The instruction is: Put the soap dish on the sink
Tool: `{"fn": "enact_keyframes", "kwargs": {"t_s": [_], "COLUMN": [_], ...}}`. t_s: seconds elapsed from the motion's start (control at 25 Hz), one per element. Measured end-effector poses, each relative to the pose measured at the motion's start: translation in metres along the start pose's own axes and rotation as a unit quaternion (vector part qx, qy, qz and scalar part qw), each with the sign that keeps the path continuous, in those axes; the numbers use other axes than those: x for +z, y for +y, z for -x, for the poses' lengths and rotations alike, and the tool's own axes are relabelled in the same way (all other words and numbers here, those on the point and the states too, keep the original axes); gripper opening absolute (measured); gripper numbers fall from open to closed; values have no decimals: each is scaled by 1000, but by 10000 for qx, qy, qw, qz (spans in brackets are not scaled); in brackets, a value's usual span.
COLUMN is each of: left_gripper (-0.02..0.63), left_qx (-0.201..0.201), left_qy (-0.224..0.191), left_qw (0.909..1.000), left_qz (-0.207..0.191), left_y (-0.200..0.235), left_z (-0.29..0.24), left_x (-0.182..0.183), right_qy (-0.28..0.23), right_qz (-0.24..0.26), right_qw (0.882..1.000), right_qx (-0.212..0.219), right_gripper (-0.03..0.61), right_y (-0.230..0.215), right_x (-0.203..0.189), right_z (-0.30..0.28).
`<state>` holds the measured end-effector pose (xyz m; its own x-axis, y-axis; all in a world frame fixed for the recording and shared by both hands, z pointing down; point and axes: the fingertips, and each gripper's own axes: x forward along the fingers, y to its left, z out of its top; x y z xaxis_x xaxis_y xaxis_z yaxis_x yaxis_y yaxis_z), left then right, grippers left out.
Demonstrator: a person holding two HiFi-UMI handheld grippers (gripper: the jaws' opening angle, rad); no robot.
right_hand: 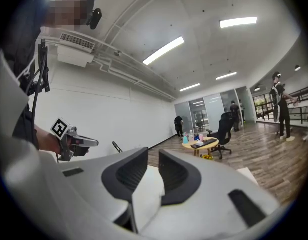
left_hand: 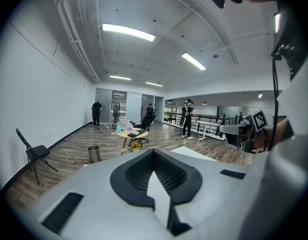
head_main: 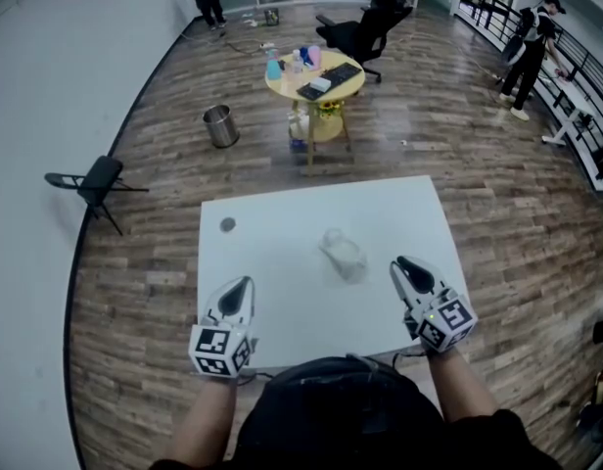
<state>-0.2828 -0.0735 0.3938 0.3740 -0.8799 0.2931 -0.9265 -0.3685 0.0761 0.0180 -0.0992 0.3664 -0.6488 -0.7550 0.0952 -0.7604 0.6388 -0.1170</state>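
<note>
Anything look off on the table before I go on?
Nothing looks spilled or broken. The clear soap dish lies on the white table, too blurred to judge tilt. No sink shows in any view.

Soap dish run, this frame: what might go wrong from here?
1. The dish looks clear and faint against the white table. Its edges are hard to judge, so a grasp may miss or slip.
2. The right gripper has its jaws only partly apart with nothing between them. That gap may be too narrow for the dish.
3. No sink shows in any view, so the place target is uncertain.
</note>
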Motion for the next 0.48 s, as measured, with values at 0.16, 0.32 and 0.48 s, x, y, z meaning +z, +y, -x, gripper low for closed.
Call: {"fn": "enact_keyframes", "kwargs": {"t_s": [0.16, 0.32, 0.48], "left_gripper": [-11, -11, -11], "left_qx": [-37, -7, 28], "left_qy": [79, 55, 78], "left_qw": [10000, 9999, 9999], "left_qz": [-33, -116, -115], "left_y": [-5, -7, -6], "left_z": [-3, -5, -6], "left_x": [-4, -2, -1], "right_qy": [2, 35, 45], "right_qz": [-75, -132, -149], "right_qw": [10000, 9999, 9998], "right_qx": [2, 32, 114], "right_gripper": [71, 71, 43], "right_y": [-2, -4, -3], "right_x": [-2, -7, -8], "right_z": [2, 2, -1]}}
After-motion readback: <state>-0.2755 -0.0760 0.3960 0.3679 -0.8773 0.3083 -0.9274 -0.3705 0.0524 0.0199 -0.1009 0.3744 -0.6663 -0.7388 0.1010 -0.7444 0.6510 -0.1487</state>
